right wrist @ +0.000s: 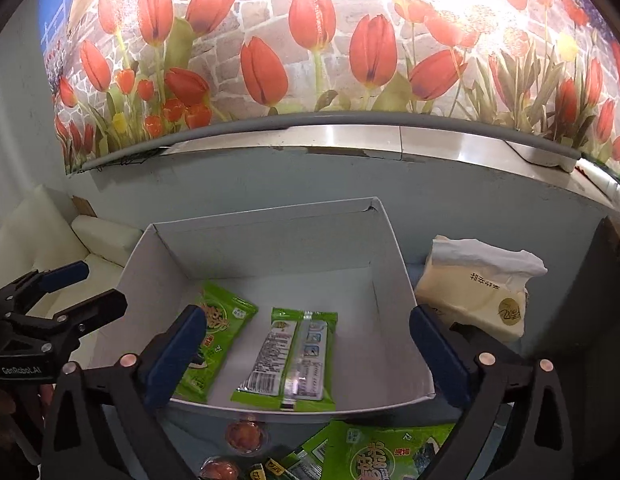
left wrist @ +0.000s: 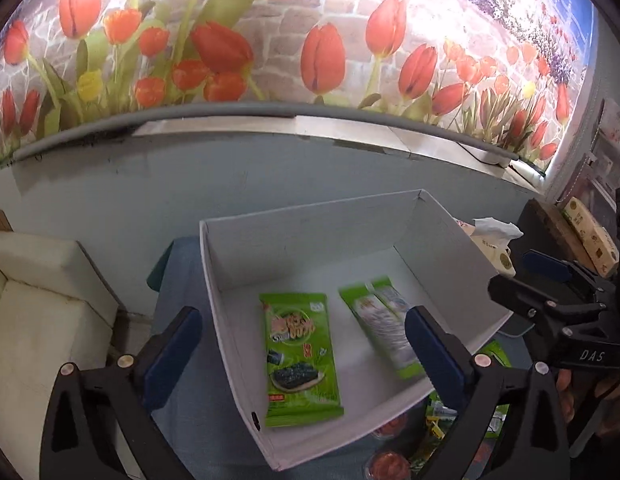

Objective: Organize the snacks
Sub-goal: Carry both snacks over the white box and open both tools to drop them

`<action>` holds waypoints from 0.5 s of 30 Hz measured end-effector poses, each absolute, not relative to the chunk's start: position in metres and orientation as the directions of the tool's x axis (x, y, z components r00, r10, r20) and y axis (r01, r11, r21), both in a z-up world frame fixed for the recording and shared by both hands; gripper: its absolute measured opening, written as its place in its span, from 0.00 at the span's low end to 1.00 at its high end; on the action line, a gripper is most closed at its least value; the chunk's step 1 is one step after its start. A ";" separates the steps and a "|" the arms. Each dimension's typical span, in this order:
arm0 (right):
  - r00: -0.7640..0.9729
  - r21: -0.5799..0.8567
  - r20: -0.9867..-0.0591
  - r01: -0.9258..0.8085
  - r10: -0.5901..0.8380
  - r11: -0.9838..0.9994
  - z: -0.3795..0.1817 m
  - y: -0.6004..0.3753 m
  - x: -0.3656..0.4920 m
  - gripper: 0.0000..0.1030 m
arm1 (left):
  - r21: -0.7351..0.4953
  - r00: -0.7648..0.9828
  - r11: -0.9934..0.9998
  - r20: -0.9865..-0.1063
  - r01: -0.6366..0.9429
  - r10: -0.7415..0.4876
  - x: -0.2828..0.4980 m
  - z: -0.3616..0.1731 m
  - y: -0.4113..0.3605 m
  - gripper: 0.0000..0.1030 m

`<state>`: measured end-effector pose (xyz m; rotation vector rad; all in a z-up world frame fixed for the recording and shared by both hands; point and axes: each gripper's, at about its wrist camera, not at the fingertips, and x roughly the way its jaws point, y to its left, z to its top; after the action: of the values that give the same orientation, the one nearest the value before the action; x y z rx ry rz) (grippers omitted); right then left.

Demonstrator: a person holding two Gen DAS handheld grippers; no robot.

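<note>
Two green seaweed packets lie flat on the floor of the white box (right wrist: 270, 240). The face-up packet (left wrist: 300, 360) sits between your left jaws as that camera sees it, a little nearer the left-hand finger. The face-down packet (right wrist: 288, 358), with its barcode and printed panel showing, lies just beside it without touching; it sits between your right jaws, slightly toward the left-hand finger, and in the left wrist view it is blurred and partly hidden behind the right-hand finger.

Your left gripper (left wrist: 306, 354) is spread wide with nothing between its blue pads (left wrist: 172, 354), above the box's near corner. Your right gripper (right wrist: 308, 354) is equally wide and holds nothing, poised over the box's near wall.

Below your right jaws, outside the box, more snacks lie on the blue cloth (left wrist: 178, 264): another green seaweed packet (right wrist: 386, 458) under the right-hand finger, and two small round cups with orange-red contents (right wrist: 244, 436) below the gap, close against the box wall. Small yellow-and-black wrappers lie beside them, too small to read.

Beyond your right-hand finger, a cream tissue pack (right wrist: 476, 292) stands just beside the box. Past the box runs a grey-blue wall, a metal ledge and a tulip mural (right wrist: 310, 40). A white cushioned seat (left wrist: 42, 300) lies off past your left gripper's left-hand finger.
</note>
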<state>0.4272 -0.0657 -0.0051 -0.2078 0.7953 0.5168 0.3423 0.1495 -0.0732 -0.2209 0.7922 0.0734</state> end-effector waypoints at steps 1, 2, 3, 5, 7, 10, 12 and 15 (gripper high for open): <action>0.590 0.008 -0.722 -0.516 0.362 0.857 -0.003 -0.068 0.425 1.00 | -0.181 0.678 0.972 -0.734 -0.152 -0.031 0.339 -0.073 0.150 1.00; 0.598 0.009 -0.711 -0.520 0.371 0.854 0.001 -0.076 0.419 1.00 | -0.188 0.681 0.970 -0.732 -0.154 -0.033 0.334 -0.072 0.150 1.00; 0.605 0.016 -0.700 -0.518 0.379 0.855 0.004 -0.084 0.415 1.00 | -0.196 0.687 0.969 -0.725 -0.152 -0.039 0.329 -0.071 0.149 1.00; 0.611 0.011 -0.692 -0.523 0.384 0.852 0.006 -0.102 0.405 1.00 | -0.210 0.700 0.968 -0.712 -0.138 -0.055 0.315 -0.069 0.145 1.00; 0.618 -0.030 -0.701 -0.523 0.355 0.852 0.001 -0.115 0.397 1.00 | -0.206 0.711 0.971 -0.701 -0.122 -0.059 0.299 -0.067 0.138 1.00; 0.604 -0.077 -0.742 -0.507 0.290 0.858 -0.022 -0.141 0.385 1.00 | -0.208 0.726 0.974 -0.684 -0.093 -0.077 0.272 -0.067 0.124 1.00; 0.570 -0.093 -0.775 -0.530 0.274 0.843 -0.042 -0.153 0.379 1.00 | -0.208 0.726 0.976 -0.681 -0.068 -0.095 0.254 -0.070 0.113 1.00; 0.526 -0.098 -0.815 -0.540 0.244 0.836 -0.069 -0.167 0.375 1.00 | -0.223 0.722 0.974 -0.679 -0.028 -0.134 0.224 -0.075 0.096 1.00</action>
<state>0.3748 -0.1672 -0.0689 -0.3618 0.9035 0.4811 0.2245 0.0957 -0.0753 -0.2244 0.7634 -0.0592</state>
